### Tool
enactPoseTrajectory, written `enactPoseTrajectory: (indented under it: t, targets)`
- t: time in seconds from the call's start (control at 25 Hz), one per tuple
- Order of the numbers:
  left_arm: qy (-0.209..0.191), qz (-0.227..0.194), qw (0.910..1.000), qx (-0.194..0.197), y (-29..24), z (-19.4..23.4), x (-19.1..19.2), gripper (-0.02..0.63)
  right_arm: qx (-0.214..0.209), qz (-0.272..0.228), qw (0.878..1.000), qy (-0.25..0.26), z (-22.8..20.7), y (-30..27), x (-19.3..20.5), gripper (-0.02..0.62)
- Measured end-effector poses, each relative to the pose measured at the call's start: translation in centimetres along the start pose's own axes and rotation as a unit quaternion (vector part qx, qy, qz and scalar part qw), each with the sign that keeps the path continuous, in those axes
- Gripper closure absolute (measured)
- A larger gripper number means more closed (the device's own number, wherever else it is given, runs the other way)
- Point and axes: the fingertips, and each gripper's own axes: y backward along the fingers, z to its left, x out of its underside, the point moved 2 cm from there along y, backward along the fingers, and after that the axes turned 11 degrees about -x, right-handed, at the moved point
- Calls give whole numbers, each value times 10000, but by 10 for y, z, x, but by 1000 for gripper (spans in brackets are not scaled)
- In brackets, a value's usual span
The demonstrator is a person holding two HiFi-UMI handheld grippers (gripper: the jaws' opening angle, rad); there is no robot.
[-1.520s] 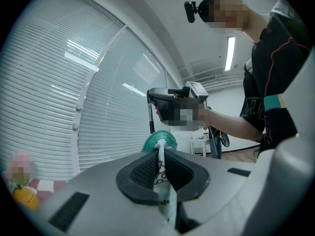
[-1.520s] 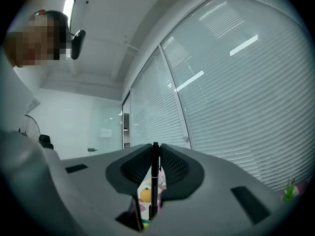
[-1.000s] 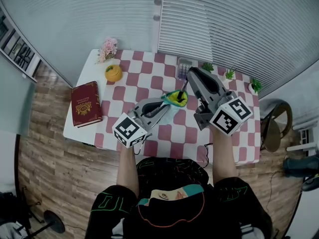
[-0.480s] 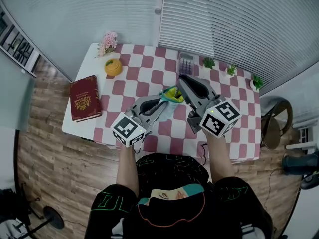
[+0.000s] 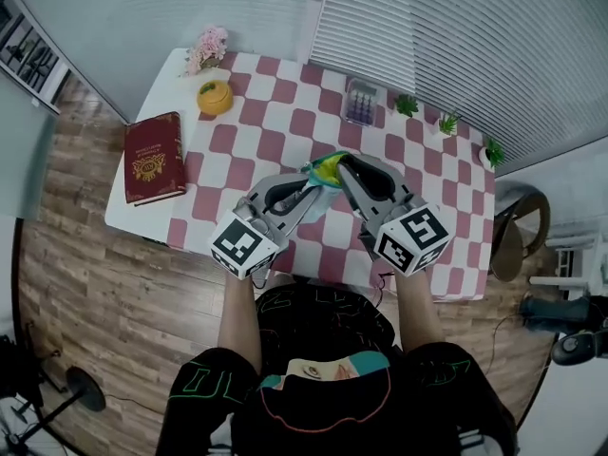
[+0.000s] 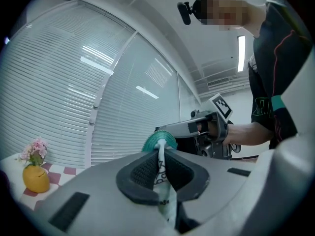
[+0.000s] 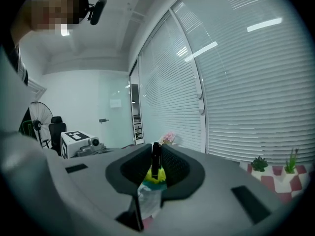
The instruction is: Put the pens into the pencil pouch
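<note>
Left tongs (image 6: 160, 167) noted clenched on the white-and-teal edge of the soft fabric pencil pouch (image 5: 324, 171). The pouch is held at the centre of the head view, over the red-and-white chequered counter (image 5: 285, 93) and apparently lifted off it. Right tongs (image 7: 156, 162) noted clamped on a slim black pen (image 7: 156, 154), which stands upright between the pads with its lower end at the yellow-and-teal mouth of the pouch. How far the pen is inside cannot be made out. In the head view the two sets of tong tips are seen close together at the pouch, just right of frame centre. Step judged in hand: insertion of a pen, the pouch being steadied by the left side. The next move is judged to call for the pen to be pushed down along its own axis into the opening. The right grip should be let go only once the barrel is well inside, and the left grip held firm so that the mouth is not folded shut.
</note>
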Motion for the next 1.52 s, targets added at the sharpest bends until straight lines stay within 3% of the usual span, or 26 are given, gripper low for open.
enactPoseTrajectory:
  t: [0.36,0.64,0.84,1.04,1.52]
  targets:
    - [170,94,9995,-234,8,-2,10,586,82,-235,9987,-434,-6,16,12,525]
    - [181,147,9997,-105,-9,-17,11,586,474,-370,9958,-693,-28,51,24,591]
    - [182,251,9995,-62,-39,-33,9,586,858,-402,9925,-770,-56,87,33,592]
    - [-113,489,9987,-126,-77,-51,9,586,1315,-477,9864,-862,-88,132,41,594]
    - [-283,285,9990,-204,-181,-100,-38,588,2719,-921,9547,-787,-161,255,18,594]
